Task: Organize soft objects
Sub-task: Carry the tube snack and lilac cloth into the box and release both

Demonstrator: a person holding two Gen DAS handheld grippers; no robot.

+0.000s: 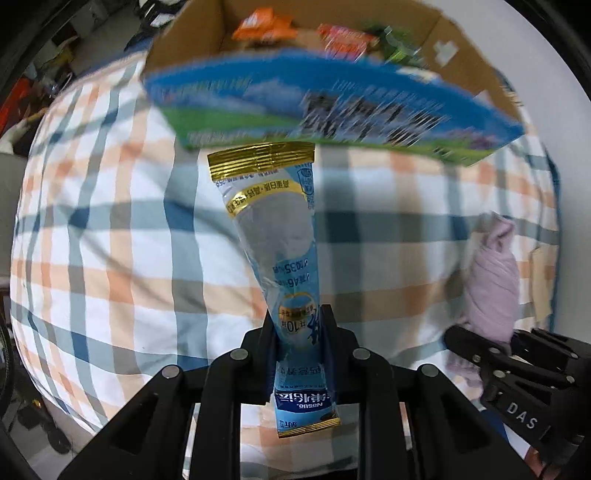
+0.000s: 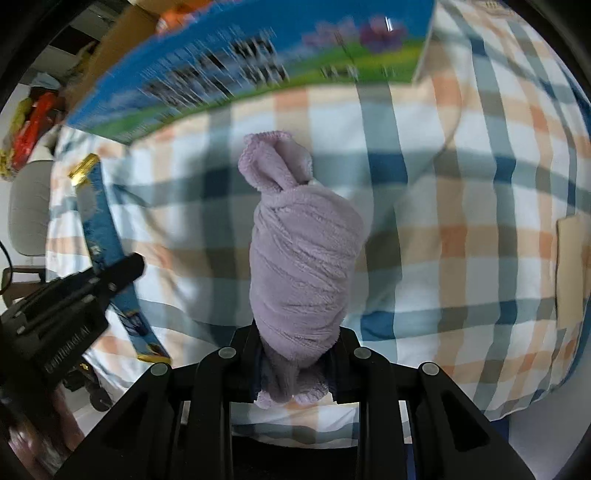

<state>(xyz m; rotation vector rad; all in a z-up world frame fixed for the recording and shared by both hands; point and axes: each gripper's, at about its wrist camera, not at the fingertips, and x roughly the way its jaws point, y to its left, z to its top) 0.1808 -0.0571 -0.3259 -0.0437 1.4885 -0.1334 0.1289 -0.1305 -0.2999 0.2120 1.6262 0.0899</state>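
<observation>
My left gripper is shut on a long blue and gold stick sachet and holds it upright above the checked cloth. My right gripper is shut on a rolled lilac towel, held upright. Each gripper shows in the other view: the right gripper with the towel at the right, the left gripper with the sachet at the left. An open cardboard box with a blue printed front stands ahead; it also shows in the right wrist view.
The box holds several snack packets, orange and red. The checked cloth covers the table. A brown card piece lies at the right edge. A grey chair and floor clutter sit off the left side.
</observation>
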